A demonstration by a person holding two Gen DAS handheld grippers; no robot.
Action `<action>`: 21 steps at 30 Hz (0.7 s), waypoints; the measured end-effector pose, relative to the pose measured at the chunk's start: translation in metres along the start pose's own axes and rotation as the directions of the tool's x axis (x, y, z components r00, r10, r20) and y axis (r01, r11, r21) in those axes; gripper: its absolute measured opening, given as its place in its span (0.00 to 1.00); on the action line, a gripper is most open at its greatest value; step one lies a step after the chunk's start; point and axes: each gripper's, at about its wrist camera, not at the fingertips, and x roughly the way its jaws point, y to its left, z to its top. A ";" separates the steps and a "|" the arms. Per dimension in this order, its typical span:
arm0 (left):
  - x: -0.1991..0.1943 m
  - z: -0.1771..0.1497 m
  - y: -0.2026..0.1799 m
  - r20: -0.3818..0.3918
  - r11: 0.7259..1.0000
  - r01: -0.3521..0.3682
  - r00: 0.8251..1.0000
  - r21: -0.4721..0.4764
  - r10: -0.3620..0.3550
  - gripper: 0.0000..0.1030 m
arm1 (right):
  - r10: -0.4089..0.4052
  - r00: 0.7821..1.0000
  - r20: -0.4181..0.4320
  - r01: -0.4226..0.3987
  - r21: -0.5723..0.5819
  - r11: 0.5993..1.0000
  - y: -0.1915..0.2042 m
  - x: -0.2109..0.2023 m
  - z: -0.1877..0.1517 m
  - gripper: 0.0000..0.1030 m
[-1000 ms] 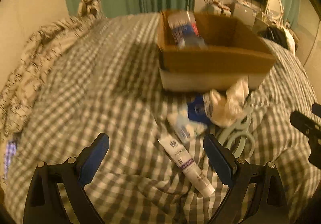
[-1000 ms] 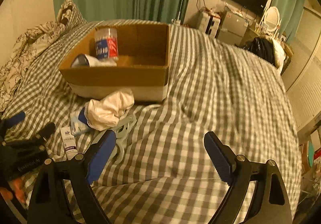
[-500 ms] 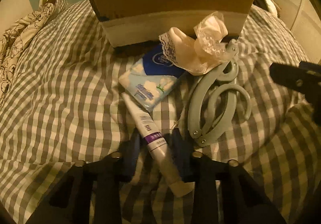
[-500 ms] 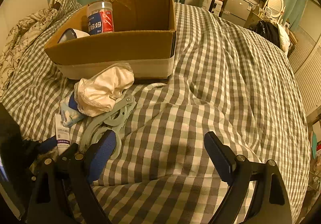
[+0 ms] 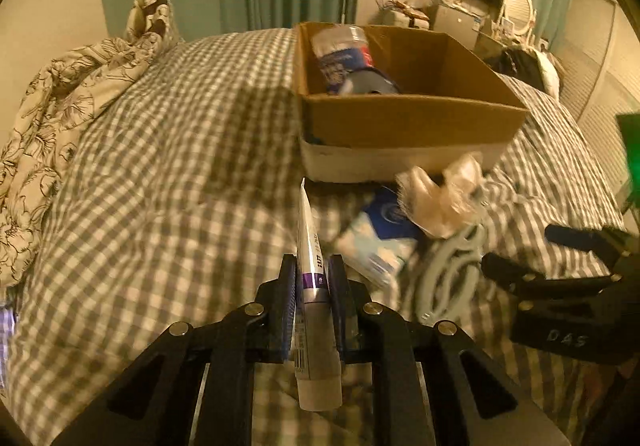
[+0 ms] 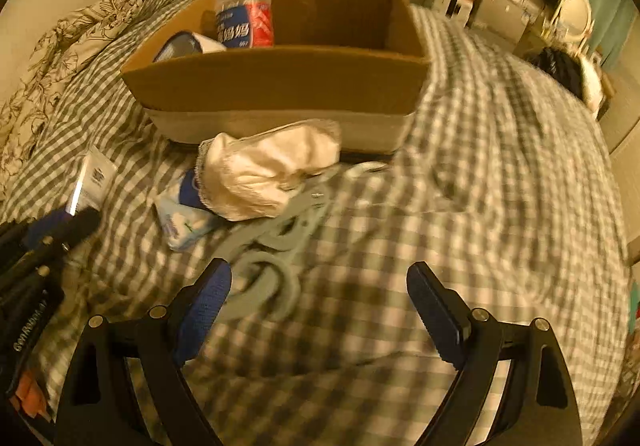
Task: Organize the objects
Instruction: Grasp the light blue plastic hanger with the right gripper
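— What have the grippers got?

— My left gripper [image 5: 311, 278] is clamped on the tube [image 5: 310, 266], crimped end pointing far toward the box [image 5: 408, 118], cap near the camera. My right gripper [image 6: 318, 290] is wide apart, holding nothing, over the hanger [image 6: 276, 246].

— Around them?

— Right of the tube lie a tissue pack [image 5: 380, 242] and a white cloth [image 6: 268, 174], just near of the box. A jar [image 6: 245, 16] stands inside, far left.

— Anything unclear?

— The cloth hides part of the pack, and the hanger is blurred.
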 end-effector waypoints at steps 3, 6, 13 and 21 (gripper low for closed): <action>0.008 -0.001 0.009 -0.019 1.000 0.013 1.000 -0.025 -0.013 0.15 | -0.002 0.999 -0.049 0.003 0.007 1.000 0.008 0.017 0.004 0.87; 0.017 -0.008 0.010 -0.046 0.999 0.016 0.999 -0.029 -0.018 0.15 | -0.021 0.997 -0.070 0.020 -0.009 1.000 0.015 0.029 0.006 0.87; 0.029 -0.014 0.011 -0.075 0.999 0.037 0.996 -0.034 -0.039 0.15 | -0.015 0.994 -0.110 0.007 -0.070 0.998 0.039 0.047 0.007 0.87; 0.029 -0.017 0.012 -0.085 0.998 0.050 0.995 -0.039 -0.054 0.15 | -0.052 0.991 -0.123 0.034 -0.140 0.990 0.055 0.054 0.001 0.74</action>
